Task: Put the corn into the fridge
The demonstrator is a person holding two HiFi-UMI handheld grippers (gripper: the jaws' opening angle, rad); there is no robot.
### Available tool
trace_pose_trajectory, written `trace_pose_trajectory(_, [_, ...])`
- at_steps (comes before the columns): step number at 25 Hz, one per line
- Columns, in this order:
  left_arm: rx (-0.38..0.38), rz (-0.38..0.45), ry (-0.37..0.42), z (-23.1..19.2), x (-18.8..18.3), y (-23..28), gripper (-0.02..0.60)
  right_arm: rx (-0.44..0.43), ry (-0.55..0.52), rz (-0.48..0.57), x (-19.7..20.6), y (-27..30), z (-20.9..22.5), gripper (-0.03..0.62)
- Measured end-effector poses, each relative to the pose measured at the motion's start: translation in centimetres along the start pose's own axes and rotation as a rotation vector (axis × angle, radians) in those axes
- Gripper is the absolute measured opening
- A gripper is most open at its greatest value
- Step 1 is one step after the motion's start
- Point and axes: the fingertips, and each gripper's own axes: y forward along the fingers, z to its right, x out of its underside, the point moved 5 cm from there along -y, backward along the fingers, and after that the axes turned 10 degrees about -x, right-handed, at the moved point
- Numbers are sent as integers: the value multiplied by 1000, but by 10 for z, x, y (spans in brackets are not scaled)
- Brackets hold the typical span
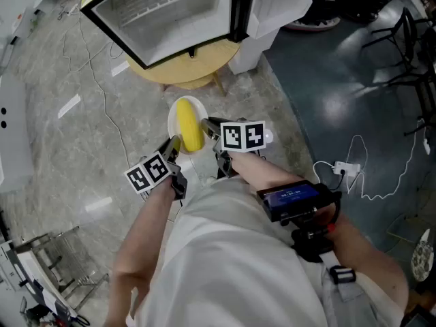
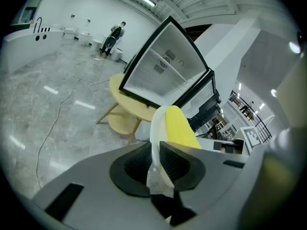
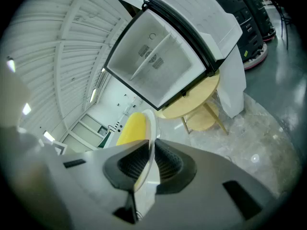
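Corn (image 1: pixel 189 132) lies loose on plate (image 1: pixel 172 120); round, probably rolls. Left gripper (image 1: pixel 174 144) and right gripper (image 1: pixel 207 125) pinch opposite plate edges; rim looks rigid and slick, so keep it level.

round wooden table (image 1: pixel 197 72) with lower shelf (image 2: pixel 120 124). white power strip (image 1: pixel 345 168) on dark floor, white cable (image 1: pixel 371 197) looped beside it. black chair (image 1: pixel 407 46) at upper right. wire rack (image 1: pixel 58 261) at lower left.

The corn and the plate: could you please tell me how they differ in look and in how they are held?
The corn is yellow and long; the plate is white and round. The corn lies on top, gripped by nothing; the plate is pinched at its rim by the left gripper and the right gripper. Both are up off the floor, near the open fridge.
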Motion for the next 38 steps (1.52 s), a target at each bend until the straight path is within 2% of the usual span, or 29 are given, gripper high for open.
trace_pose_trajectory(5, [-3,-4,5,-2,43,-48,57,12,4,-19,48,-29,-27,44])
trace_pose_trajectory(11, [17,2,6,0,73,-71,57,13,-17,28,75,-50,-40,44])
trace_pose_trajectory(23, [30,8,15,0,78,-81,58,-13,-38,50,77,-57,-51,43])
trace_pose_trajectory(28, [33,6,24,13,83,-82,58,-6,-53,46,74,-68,-48,43])
trace_pose_trajectory(38, [43,3,27,13,84,-77,58,0,-30,44,75,-68,-42,44])
